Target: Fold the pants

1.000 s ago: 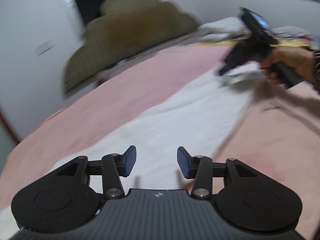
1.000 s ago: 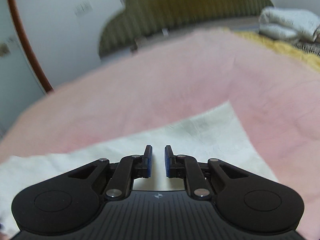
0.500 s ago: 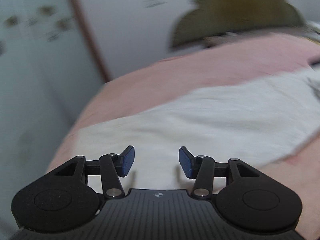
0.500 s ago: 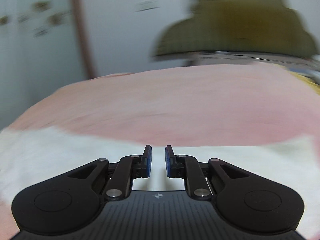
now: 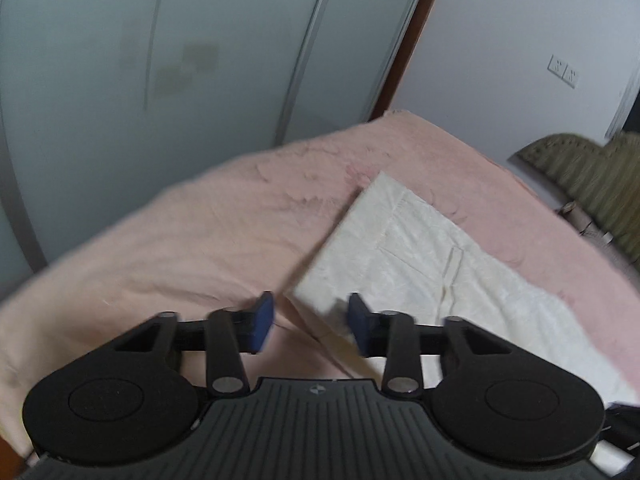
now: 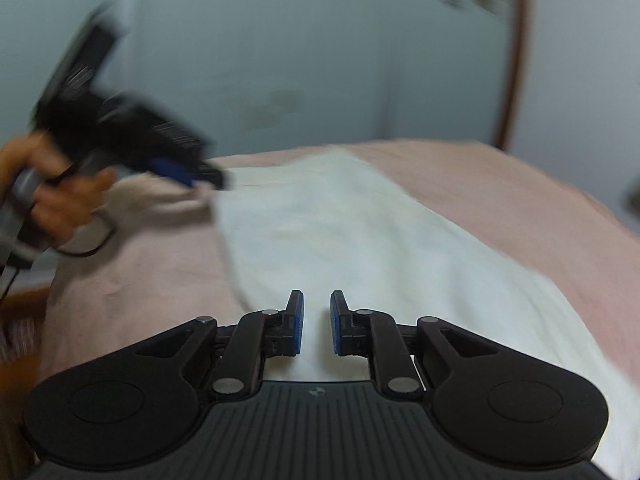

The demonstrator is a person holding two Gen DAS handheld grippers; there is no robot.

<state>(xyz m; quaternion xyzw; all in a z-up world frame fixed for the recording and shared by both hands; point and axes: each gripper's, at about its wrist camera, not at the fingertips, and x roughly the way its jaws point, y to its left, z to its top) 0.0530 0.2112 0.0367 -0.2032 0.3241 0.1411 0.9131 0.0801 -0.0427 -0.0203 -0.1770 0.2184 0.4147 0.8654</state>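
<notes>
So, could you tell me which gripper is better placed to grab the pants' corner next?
Left. The left gripper is open right at the near corner of the pants; the right gripper sits over mid-fabric.

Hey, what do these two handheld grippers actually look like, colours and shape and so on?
Both the left gripper and right gripper are matte black, with blue pads on their fingers, silver pivot screws, rounded side lobes and a ribbed body bearing a small logo. A bare hand grips the left one's handle; a dark cable loops below.

Long white cloth pants (image 6: 360, 240) lying flat on pink blanket-covered bed (image 5: 208, 232); black handheld left gripper (image 6: 192, 176) seemingly over far-left corner.
</notes>
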